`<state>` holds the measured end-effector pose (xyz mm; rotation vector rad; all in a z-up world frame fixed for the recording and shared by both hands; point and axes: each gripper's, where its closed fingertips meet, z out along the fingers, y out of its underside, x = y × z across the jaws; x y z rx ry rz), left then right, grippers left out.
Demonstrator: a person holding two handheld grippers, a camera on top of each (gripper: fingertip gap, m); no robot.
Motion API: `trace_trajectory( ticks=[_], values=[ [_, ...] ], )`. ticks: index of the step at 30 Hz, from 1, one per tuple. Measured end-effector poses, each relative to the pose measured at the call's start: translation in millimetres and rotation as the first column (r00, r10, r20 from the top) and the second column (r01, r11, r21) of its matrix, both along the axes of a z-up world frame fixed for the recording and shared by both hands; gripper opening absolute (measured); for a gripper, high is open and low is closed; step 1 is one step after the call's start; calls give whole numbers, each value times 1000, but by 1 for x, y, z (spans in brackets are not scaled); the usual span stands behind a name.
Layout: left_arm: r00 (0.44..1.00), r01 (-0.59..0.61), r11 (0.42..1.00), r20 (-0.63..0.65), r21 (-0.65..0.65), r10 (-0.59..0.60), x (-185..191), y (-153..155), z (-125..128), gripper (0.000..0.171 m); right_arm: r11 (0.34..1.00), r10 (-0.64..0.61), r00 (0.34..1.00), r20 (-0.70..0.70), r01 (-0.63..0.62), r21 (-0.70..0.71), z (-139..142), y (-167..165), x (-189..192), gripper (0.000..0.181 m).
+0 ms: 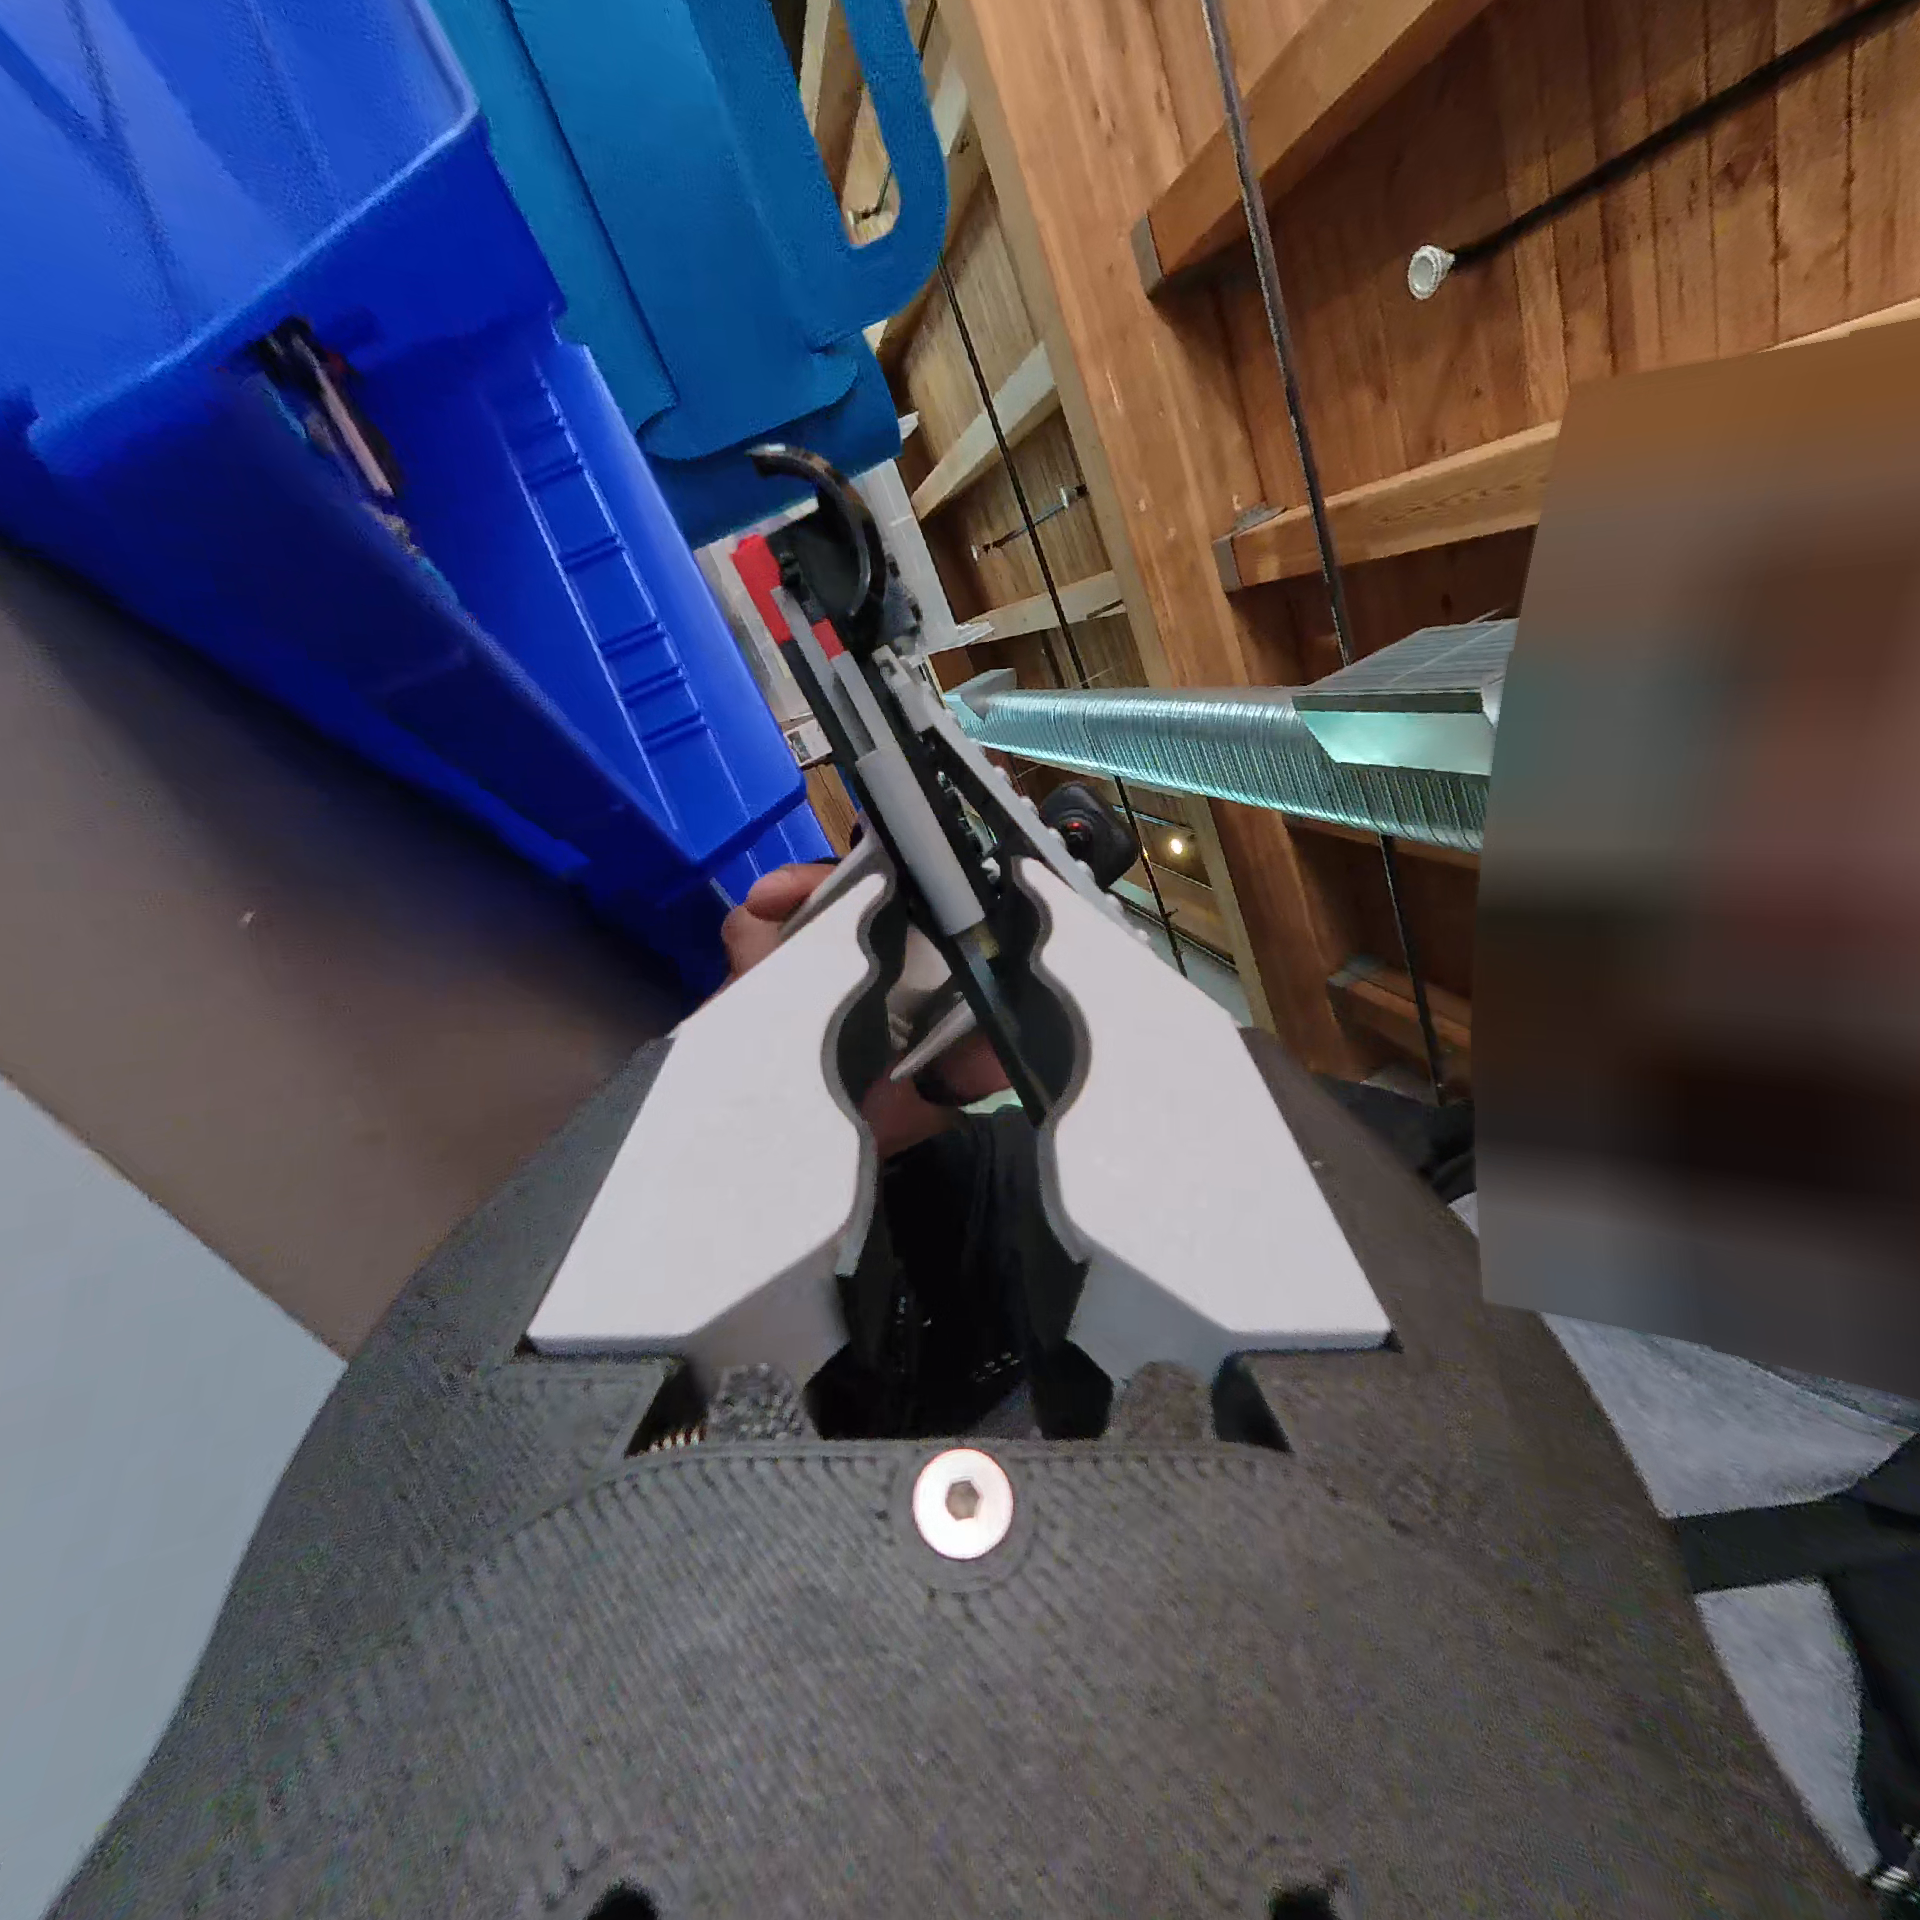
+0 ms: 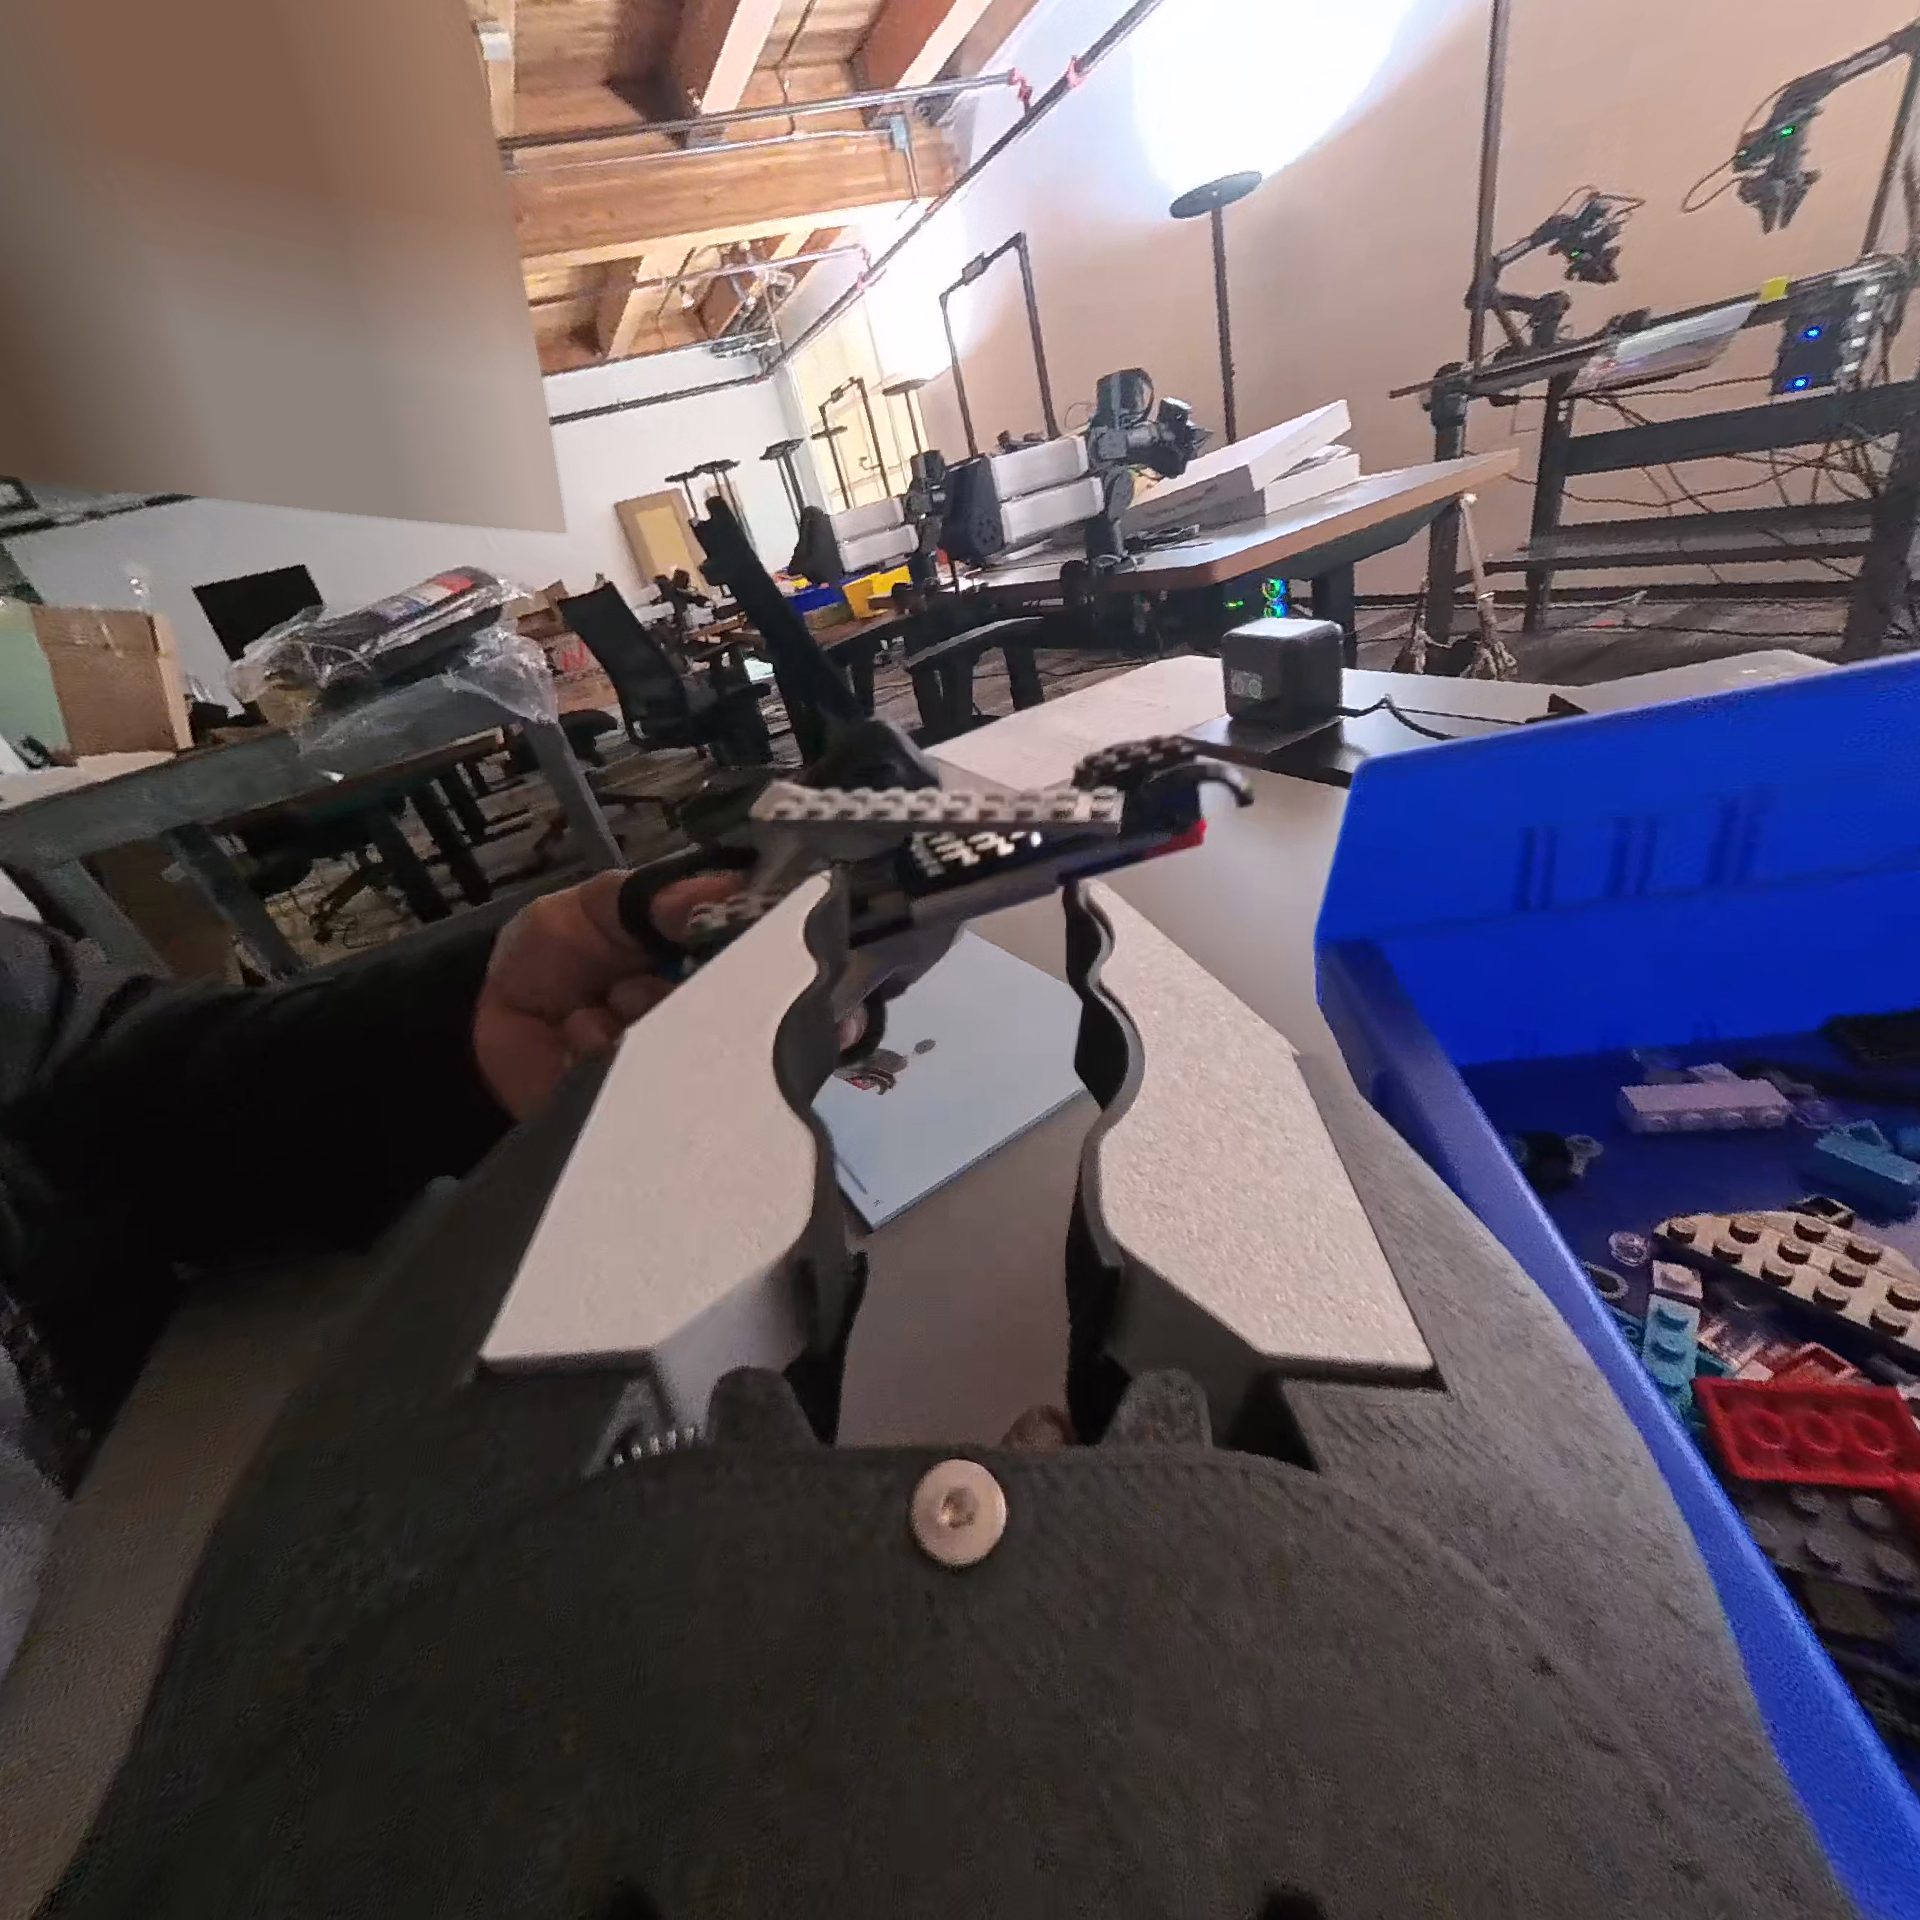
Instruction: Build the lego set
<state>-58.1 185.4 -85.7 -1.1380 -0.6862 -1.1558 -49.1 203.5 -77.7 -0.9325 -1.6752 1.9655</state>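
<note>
The lego model [image 1: 914, 810] is a long, flat build of grey, black and red pieces with a black hook at its far end. In the left wrist view it runs edge-on through the narrow gap of my left gripper [image 1: 958, 899], whose fingers close on it. A bare hand [image 1: 764, 909] shows just behind the fingers. In the right wrist view the model [image 2: 935, 805] lies sideways just beyond the tips of my right gripper [image 2: 948, 899], which is open. The hand [image 2: 561, 997] holds the model's left end.
A blue bin [image 2: 1558, 831] stands close on the right, holding several loose bricks [image 2: 1787, 1268]; it fills the upper left of the left wrist view [image 1: 312, 416]. A booklet [image 2: 966, 1070] lies on the table [image 2: 1039, 717] under the right gripper. A small cube camera [image 2: 1280, 665] sits behind. My left and right fingertips are right by each other.
</note>
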Motion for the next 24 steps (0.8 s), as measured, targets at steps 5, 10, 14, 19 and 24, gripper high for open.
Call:
trace_trajectory(
  ticks=[5,10,14,19,24],
  values=[
    [1000,11,1000,16,-3,-10,8,0,-7,18,1000,-7,999,38,7,3,-12,-2,-1,44],
    [1000,16,1000,15,-6,-16,15,3,-11,17,999,-2,997,78,5,-49,-12,2,-2,43],
    [1000,21,999,4,-26,-21,18,6,-14,17,996,1,996,94,7,-90,-8,7,-3,43],
    [1000,26,999,-3,-38,-26,21,8,-15,17,997,8,996,88,-2,-77,-7,4,-2,42],
    [999,33,999,15,-39,-32,22,9,-16,18,998,19,997,80,-14,-67,-8,2,-1,42]
  ],
)
